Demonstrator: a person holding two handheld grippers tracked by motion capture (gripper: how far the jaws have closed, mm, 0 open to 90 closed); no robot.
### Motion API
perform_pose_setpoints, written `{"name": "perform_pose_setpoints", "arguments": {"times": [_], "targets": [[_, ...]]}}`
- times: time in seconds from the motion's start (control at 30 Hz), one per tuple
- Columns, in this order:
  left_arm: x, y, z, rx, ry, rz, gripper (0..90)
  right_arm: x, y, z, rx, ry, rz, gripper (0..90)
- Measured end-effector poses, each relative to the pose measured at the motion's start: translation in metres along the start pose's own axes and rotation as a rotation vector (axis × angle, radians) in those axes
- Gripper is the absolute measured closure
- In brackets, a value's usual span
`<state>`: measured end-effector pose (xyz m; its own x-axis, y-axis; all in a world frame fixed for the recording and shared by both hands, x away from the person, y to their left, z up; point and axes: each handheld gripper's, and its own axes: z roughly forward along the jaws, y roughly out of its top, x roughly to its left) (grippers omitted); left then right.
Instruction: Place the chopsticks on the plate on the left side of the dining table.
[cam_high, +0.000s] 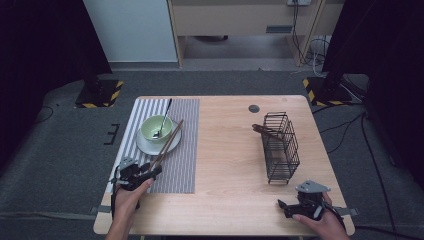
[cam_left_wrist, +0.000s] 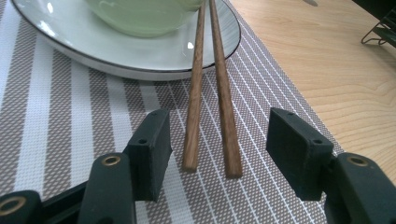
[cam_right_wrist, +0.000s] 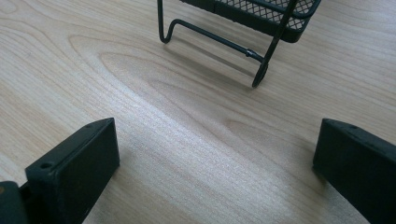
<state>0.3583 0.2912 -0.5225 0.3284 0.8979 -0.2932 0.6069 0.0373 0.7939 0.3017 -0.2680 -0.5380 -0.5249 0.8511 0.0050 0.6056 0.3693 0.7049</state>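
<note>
Two chopsticks (cam_left_wrist: 212, 88) propped on bowl (cam_high: 156, 128), loose between spread left claw (cam_left_wrist: 219, 151); right claw (cam_right_wrist: 215, 168) spread

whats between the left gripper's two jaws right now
The pair of chopsticks, ends lying on the striped placemat, a gap on each side; the left gripper view shows it.

My left gripper (cam_high: 150, 172) has blocky matte-black jaws with small screw holes and brass-ringed pivots. My right gripper (cam_high: 283, 207), at five o'clock on the table, is black too, topped by a grey three-cornered plate. Both forearms are bare.
</note>
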Motion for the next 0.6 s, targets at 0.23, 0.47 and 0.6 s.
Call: {"name": "perform_pose_setpoints", "arguments": {"times": [0.23,0.47,0.6], "targets": [[-0.001,0.005,0.008,0.016,0.002,0.003,39.4,0.0,0.0,0.0,0.0,0.0,0.0,0.5],[0.0,0.005,0.012,0.025,0.005,-0.003,39.2,0.0,0.0,0.0,0.0,0.0,0.0,0.5],[0.0,0.004,0.013,0.027,0.004,-0.009,40.6,0.0,0.0,0.0,0.0,0.0,0.0,0.5]]}}
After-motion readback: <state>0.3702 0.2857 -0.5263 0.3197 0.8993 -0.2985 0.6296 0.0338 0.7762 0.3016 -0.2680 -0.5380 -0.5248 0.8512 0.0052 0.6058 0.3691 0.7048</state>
